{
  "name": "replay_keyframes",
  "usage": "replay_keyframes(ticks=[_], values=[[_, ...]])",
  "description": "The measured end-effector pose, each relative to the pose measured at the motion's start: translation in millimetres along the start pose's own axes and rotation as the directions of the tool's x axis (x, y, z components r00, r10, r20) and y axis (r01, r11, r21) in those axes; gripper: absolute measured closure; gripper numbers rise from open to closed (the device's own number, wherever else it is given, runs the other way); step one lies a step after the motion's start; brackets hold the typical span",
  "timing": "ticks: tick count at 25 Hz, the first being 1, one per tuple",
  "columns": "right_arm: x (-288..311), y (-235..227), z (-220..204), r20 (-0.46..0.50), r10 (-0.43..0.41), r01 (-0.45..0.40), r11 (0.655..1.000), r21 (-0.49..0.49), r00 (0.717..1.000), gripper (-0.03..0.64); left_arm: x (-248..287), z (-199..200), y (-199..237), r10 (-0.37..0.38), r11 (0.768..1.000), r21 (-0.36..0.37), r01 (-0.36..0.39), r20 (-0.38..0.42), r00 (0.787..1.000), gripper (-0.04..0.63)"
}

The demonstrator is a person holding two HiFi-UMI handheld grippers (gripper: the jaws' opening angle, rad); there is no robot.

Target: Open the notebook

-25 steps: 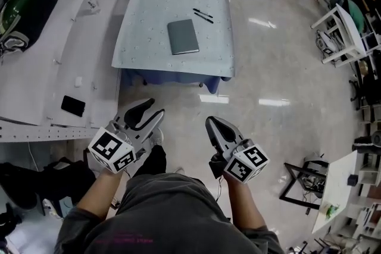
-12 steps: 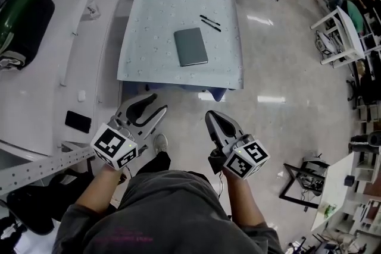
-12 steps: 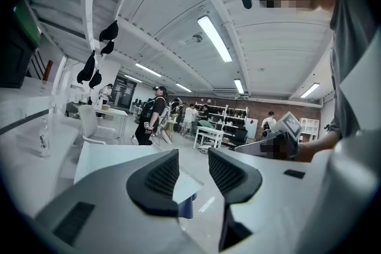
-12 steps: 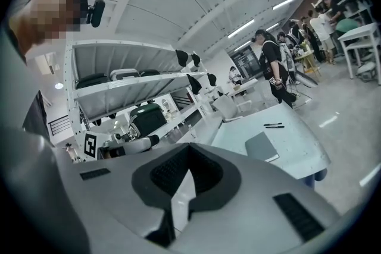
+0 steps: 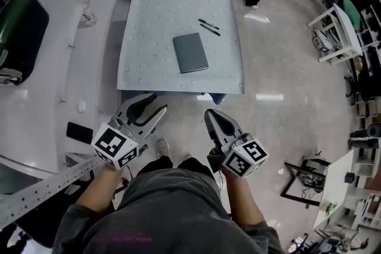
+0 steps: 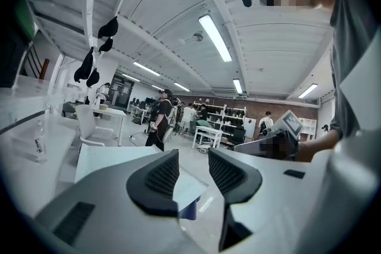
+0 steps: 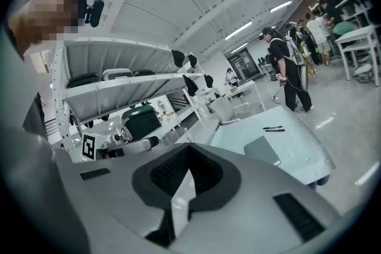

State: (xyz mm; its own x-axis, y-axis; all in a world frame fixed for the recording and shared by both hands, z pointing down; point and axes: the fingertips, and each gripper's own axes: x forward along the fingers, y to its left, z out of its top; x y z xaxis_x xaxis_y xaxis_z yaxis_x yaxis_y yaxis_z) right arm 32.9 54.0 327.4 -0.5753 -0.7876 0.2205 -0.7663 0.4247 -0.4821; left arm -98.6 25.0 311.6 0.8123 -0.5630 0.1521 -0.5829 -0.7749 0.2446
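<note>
The notebook (image 5: 190,52) lies shut and flat on the tabletop (image 5: 149,44), a little right of its middle. Two pens (image 5: 208,27) lie just beyond it on the far side. In the right gripper view the notebook (image 7: 262,150) shows as a plain grey slab, cover down, with nothing resting on it.

Both tools hang low in front of the person, over the floor and well short of the tabletop's near edge. The left tool (image 5: 153,105) has its jaws apart with nothing between them. Through the gap, its own view shows only the tabletop's near corner and the floor. The right tool (image 5: 213,122) has its jaws brought together at the tips and carries nothing.

The step in hand looks like the approach, since neither tool is near the cover and the opening has not begun. The next move calls for carrying both tools forward over the tabletop. One would likely steady the notebook while the other catches the free edge of the cover and lifts it over. The right tool would need to part its jaws first if it is to pinch. From this height it is hard to tell which long side is the spine, so the side to lift from is probably best settled closer in.
</note>
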Motion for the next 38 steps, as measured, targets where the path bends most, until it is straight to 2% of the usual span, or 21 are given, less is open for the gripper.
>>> replay_keyframes(ticks=[8, 17, 30, 38], values=[[18, -17, 9, 0.006, -0.009, 0.009, 1.000, 0.009, 1.000, 0.614, 20, 1, 17, -0.007, 1.000, 0.002, 0.007, -0.008, 1.000, 0.440], [45, -67, 31, -0.008, 0.000, 0.000, 1.000, 0.026, 1.000, 0.614, 71, 1, 41, 0.012, 1.000, 0.001, -0.012, -0.037, 0.999, 0.440], [103, -177, 59, -0.106, 0.103, -0.099, 0.994, 0.044, 0.989, 0.614, 182, -10, 84, 0.120, 0.992, -0.034, -0.123, -0.095, 0.988, 0.440], [130, -239, 73, -0.164, 0.170, -0.161, 0.985, 0.068, 0.972, 0.614, 237, -28, 97, 0.213, 0.976, -0.004, -0.216, -0.152, 0.965, 0.440]])
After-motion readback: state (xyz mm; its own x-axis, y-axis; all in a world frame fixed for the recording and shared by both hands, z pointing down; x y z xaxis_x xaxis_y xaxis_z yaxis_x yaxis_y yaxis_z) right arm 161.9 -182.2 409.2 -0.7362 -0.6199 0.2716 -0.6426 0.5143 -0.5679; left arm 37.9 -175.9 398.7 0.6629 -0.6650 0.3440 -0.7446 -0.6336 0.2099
